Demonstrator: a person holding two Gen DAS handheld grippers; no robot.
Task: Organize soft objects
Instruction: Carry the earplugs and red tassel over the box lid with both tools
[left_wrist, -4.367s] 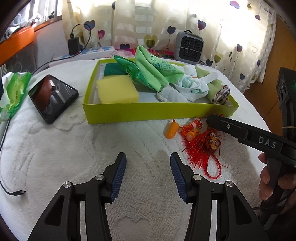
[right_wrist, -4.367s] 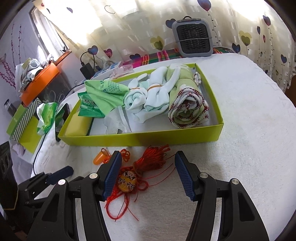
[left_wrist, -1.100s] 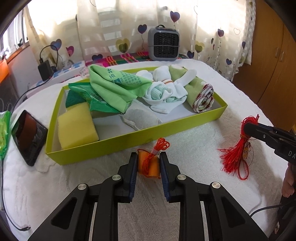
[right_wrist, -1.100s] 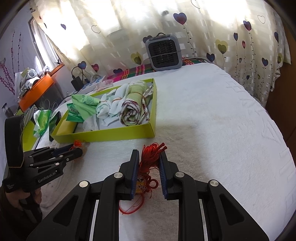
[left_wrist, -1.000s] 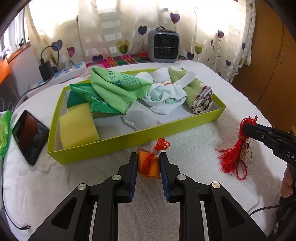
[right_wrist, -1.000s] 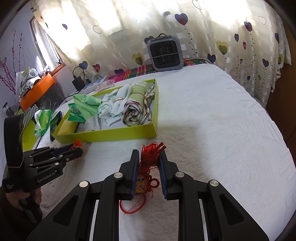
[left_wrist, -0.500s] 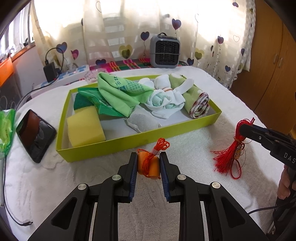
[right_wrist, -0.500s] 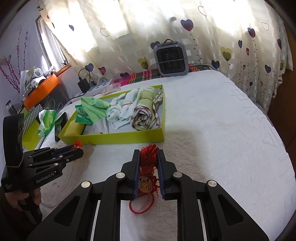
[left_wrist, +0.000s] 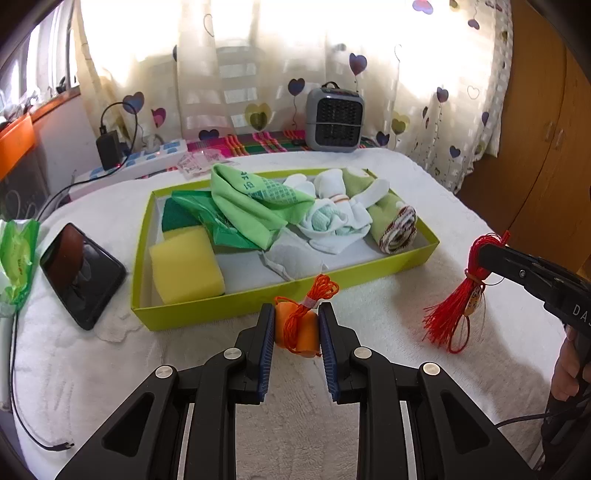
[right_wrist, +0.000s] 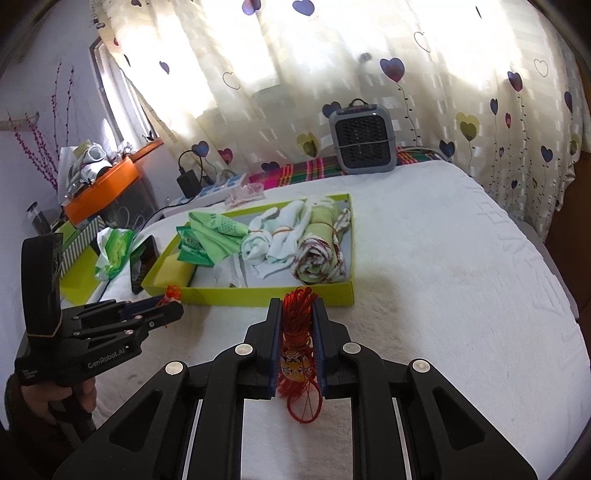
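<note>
My left gripper (left_wrist: 296, 314) is shut on a small orange pouch with an orange cord (left_wrist: 300, 325), held above the white cloth in front of the lime-green tray (left_wrist: 258, 291). My right gripper (right_wrist: 297, 306) is shut on a red tassel charm (right_wrist: 297, 343) with a painted mask pendant; the tassel hangs free in the left wrist view (left_wrist: 458, 306). The tray (right_wrist: 280, 293) holds a yellow sponge (left_wrist: 186, 264), green cloths (left_wrist: 251, 206), white socks (left_wrist: 332, 218) and a rolled green towel (left_wrist: 397, 225).
A black phone (left_wrist: 79, 275) lies left of the tray, beside a green wipes pack (left_wrist: 16, 254). A grey heater (left_wrist: 334, 120) and a power strip (left_wrist: 147, 158) stand at the back. A cable (left_wrist: 22, 413) runs along the left edge.
Both grippers have risen and drawn back from the tray while holding their objects. The tassel now hangs higher off the cloth.
</note>
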